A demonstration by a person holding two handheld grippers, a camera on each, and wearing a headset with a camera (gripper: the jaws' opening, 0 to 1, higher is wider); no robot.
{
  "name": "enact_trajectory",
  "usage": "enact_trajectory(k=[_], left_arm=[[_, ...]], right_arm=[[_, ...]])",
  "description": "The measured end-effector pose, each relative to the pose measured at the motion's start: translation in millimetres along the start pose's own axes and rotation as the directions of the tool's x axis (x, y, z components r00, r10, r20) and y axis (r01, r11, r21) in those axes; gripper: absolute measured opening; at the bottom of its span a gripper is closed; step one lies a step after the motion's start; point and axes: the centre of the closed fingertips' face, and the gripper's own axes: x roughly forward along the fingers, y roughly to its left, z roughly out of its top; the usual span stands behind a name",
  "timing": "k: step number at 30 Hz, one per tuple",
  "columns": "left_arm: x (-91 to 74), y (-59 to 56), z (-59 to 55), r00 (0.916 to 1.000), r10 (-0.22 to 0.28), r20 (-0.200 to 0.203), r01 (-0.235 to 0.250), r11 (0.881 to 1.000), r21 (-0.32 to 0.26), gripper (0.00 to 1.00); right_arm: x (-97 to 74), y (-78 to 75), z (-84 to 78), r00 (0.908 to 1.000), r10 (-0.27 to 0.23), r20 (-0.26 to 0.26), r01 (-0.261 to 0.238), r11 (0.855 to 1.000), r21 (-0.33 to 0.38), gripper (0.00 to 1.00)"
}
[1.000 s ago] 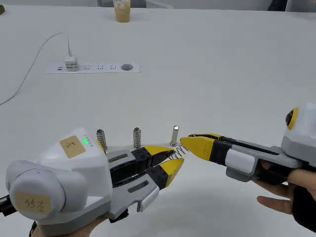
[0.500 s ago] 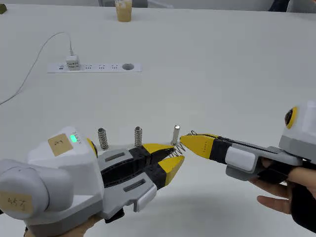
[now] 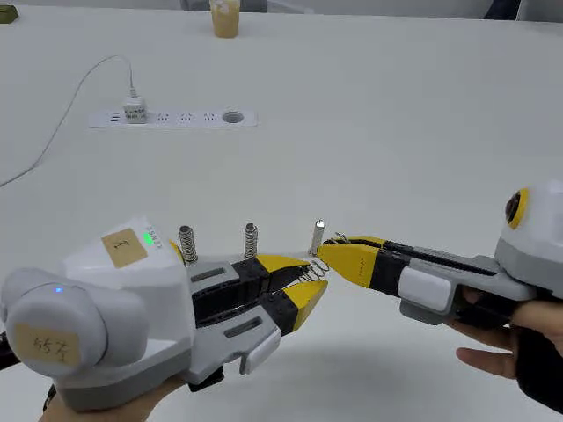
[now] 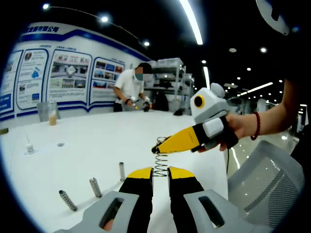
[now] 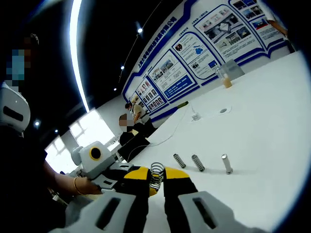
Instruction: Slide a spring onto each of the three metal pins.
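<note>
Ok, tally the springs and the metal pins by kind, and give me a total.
Fitted springs: 2
Held spring, clamped by left gripper and right gripper: 1
Metal pins: 3, the rightmost bare
Total: 6

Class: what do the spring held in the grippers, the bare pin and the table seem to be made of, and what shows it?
Spring: thin coiled wire, probably steel, grey with glints. Pin: solid metal, likely polished steel, bright highlight near its top. Table: smooth matt white top, perhaps laminate; the look leaves it open.
</note>
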Motion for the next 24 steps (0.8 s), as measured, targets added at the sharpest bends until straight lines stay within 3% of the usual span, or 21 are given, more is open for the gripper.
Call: enact_trajectory(k=[7,14,20,24], left_arm=[[-5.9,9.8,-9.2,0.9983,0.034,-0.048,-0.034,0.999,0.009,0.20],[-13.6,17.6,-17.5,0.9937,0.070,-0.087,-0.068,0.997,0.032,0.29],[-22.9,25.6,-21.5,0.9860,0.126,-0.109,-0.118,0.990,0.075,0.34],[-30.0,30.8,-25.0,0.9811,0.157,-0.113,-0.150,0.986,0.067,0.38]], right_arm=[[-0.9,-6.6,3.5,0.9991,-0.043,-0.001,0.043,0.997,-0.062,0.11],[-1.3,-12.8,9.1,0.9948,-0.102,0.000,0.100,0.980,-0.172,0.11],[-1.1,-18.2,18.4,0.9922,-0.120,0.035,0.125,0.969,-0.212,0.11],[-1.0,-24.5,25.4,0.9884,-0.144,0.049,0.151,0.956,-0.250,0.11]])
